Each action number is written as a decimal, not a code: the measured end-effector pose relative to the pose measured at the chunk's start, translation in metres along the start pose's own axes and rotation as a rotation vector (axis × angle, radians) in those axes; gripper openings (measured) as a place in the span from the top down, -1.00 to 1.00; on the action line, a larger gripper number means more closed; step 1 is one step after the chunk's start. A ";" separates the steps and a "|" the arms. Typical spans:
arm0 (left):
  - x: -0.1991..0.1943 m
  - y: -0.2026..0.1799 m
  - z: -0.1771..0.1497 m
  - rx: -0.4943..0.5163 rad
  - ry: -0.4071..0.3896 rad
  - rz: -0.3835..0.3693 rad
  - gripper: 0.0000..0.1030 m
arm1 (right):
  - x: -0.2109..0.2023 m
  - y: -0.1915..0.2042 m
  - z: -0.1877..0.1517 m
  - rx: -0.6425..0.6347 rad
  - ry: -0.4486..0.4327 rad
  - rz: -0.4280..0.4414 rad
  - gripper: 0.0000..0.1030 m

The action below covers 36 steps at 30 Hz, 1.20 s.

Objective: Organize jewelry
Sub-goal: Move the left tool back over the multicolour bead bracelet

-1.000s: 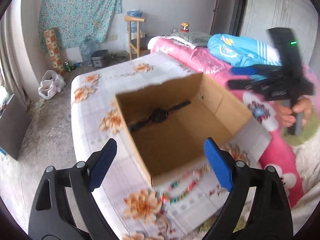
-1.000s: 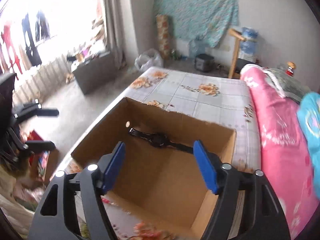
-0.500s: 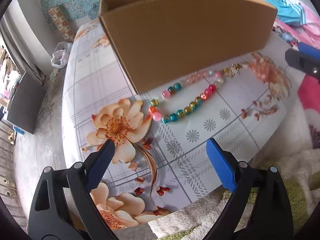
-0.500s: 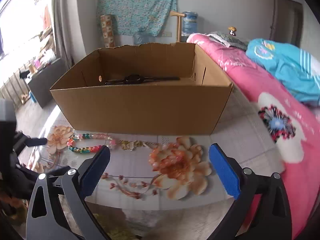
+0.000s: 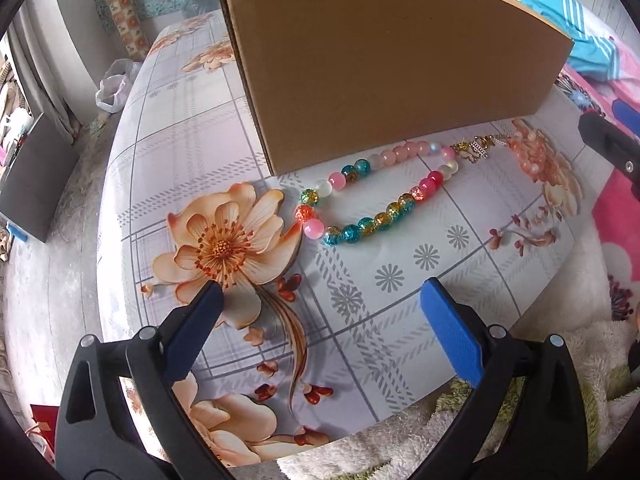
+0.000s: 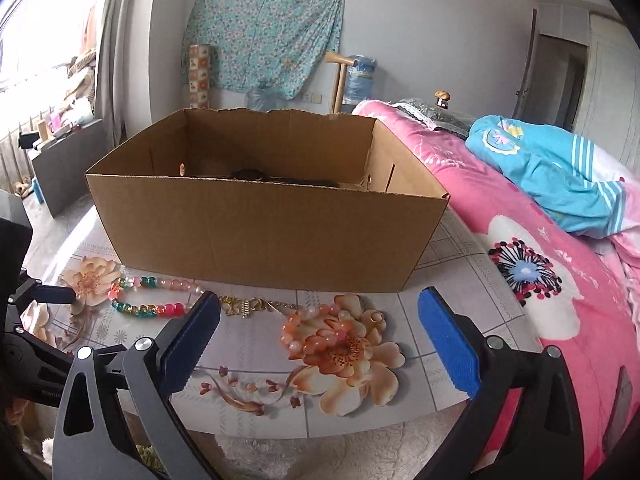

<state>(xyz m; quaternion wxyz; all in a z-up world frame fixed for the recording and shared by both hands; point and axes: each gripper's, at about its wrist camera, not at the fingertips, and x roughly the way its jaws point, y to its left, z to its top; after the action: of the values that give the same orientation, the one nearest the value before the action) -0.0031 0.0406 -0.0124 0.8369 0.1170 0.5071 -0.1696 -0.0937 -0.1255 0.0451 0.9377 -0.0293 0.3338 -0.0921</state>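
Note:
A colourful beaded necklace [image 5: 372, 204] with a gold clasp lies on the floral tablecloth just in front of an open cardboard box [image 5: 380, 60]. It also shows in the right wrist view [image 6: 160, 300], left of centre. A black watch [image 6: 256, 175] lies inside the box [image 6: 264, 236], mostly hidden by the front wall. My left gripper [image 5: 320, 316] is open and empty, low over the table, short of the necklace. My right gripper [image 6: 320, 332] is open and empty, near the table's front edge, to the right of the clasp [image 6: 244, 306].
The table [image 5: 400, 320] ends in a rounded front edge with a shaggy rug below. A bed with a pink quilt [image 6: 540, 260] and a blue garment [image 6: 552, 176] runs along the right. The right gripper's arm [image 5: 608, 140] shows at the right edge of the left wrist view.
Both grippers have come down from above the box to table height in front of it. The left one has moved closer to the necklace. Both stay open.

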 end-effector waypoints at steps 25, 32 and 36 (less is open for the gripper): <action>-0.001 0.023 0.029 -0.069 -0.078 0.077 -0.83 | 0.003 0.007 -0.002 0.032 0.055 0.186 -0.87; 0.013 0.017 0.037 -0.046 -0.084 0.123 -0.83 | 0.002 0.009 0.000 0.034 0.054 0.187 -0.87; 0.014 0.011 0.037 -0.019 -0.097 0.149 -0.83 | 0.000 0.011 0.000 0.025 0.051 0.189 -0.87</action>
<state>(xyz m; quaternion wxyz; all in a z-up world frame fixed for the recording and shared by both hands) 0.0374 0.0351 -0.0071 0.8718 0.1384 0.4574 -0.1074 -0.0915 -0.1146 0.0437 0.9337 0.0166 0.3576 -0.0079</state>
